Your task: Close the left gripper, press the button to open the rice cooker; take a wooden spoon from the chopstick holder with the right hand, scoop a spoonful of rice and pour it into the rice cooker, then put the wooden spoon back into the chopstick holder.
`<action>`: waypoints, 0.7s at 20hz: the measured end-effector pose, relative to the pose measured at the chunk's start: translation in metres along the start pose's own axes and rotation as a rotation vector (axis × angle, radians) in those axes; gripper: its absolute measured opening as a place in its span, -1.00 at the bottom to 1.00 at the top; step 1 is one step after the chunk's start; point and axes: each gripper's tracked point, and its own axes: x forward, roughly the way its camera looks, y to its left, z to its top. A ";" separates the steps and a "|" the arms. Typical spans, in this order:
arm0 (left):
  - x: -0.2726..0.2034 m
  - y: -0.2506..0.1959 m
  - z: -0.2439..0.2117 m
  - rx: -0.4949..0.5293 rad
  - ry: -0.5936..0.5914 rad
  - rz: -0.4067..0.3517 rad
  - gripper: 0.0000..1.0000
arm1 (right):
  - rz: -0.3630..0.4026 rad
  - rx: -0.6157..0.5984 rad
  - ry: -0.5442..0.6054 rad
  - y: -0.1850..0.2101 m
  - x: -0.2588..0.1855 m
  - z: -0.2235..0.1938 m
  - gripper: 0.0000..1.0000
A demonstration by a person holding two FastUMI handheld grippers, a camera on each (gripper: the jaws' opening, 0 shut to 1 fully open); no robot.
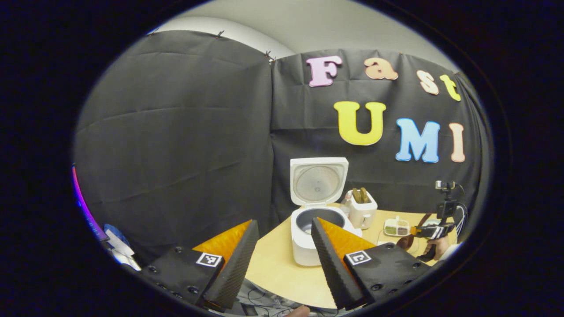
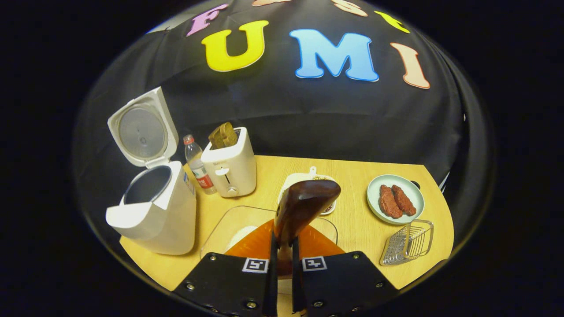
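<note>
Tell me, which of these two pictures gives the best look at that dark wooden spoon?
The right gripper view: the dark wooden spoon stands close and central, its handle clamped between that gripper's fingers, above the clear glass container. The left gripper view catches the spoon small and far off at the right edge, held by the other gripper.

In the right gripper view the rice cooker (image 2: 152, 211) sits on the worktop (image 2: 352, 169) at 9 o'clock, lid up. The bottle (image 2: 199, 165) and toaster (image 2: 230, 165) stand beside it toward 11, the plate (image 2: 395, 199) at 2, the wire rack (image 2: 407, 243) at 4.
</note>
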 end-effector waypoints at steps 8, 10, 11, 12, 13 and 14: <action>0.011 -0.019 0.001 0.032 0.037 0.033 0.79 | 0.066 0.000 0.068 0.028 0.024 -0.030 -0.73; 0.008 -0.020 -0.001 0.023 0.040 0.033 0.73 | 0.110 0.094 0.097 0.039 0.024 -0.030 -0.73; 0.008 -0.021 -0.001 0.024 0.043 0.038 0.73 | 0.124 0.136 0.108 0.042 0.025 -0.030 -0.72; 0.006 -0.020 0.000 0.027 0.046 0.043 0.79 | 0.134 0.172 0.116 0.045 0.027 -0.029 -0.72; 0.006 -0.020 0.001 0.030 0.043 0.046 0.79 | 0.143 0.208 0.123 0.047 0.028 -0.028 -0.73; 0.004 -0.021 0.003 0.033 0.036 0.046 0.69 | 0.155 0.251 0.135 0.048 0.028 -0.028 -0.73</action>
